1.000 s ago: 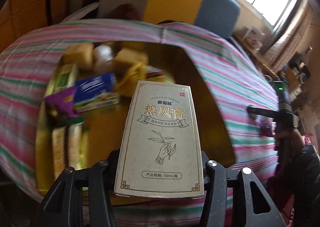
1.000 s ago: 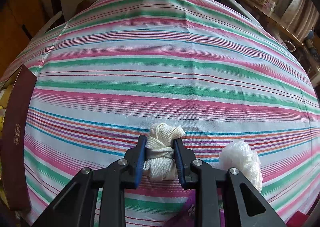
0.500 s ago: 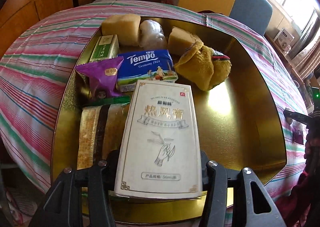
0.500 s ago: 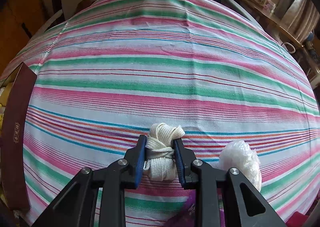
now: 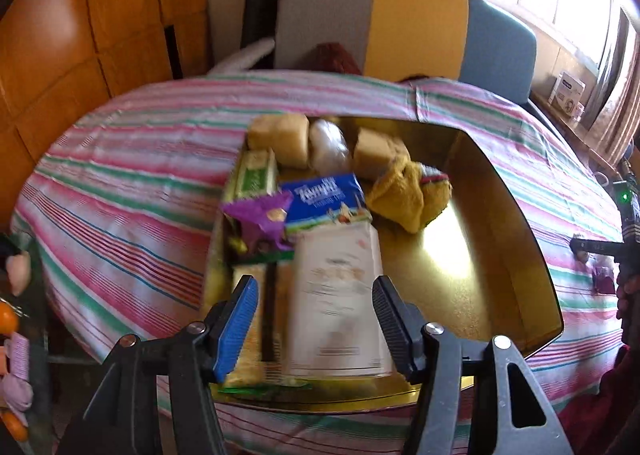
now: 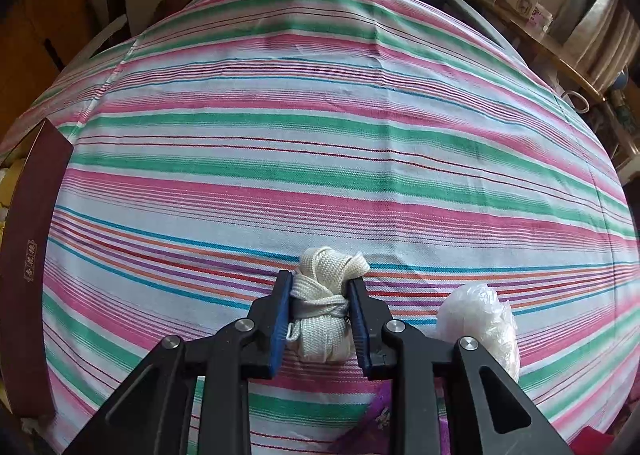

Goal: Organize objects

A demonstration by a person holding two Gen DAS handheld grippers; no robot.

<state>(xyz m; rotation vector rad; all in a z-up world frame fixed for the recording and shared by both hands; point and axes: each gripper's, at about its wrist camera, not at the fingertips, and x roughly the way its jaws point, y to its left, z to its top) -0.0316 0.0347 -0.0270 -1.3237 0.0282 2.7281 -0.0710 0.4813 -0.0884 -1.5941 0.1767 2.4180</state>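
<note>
Hovering over gold tray (image 5: 500,239), left gripper (image 5: 314,301) with jaws just opened wide, white carton (image 5: 340,299) lying free between the pads, touching neither, resting in tray beside long yellow packet (image 5: 250,339); blue tissue pack (image 5: 326,201), purple wrapper (image 5: 262,215), yellow cloth (image 5: 404,191) and sponges (image 5: 280,135) farther back in same tray; right gripper (image 6: 320,309) pinched narrow on white webbing bundle (image 6: 326,295) over striped tablecloth (image 6: 320,143), crumpled plastic bag (image 6: 484,319) just beside, tray's dark outer wall (image 6: 28,255) at far left
</note>
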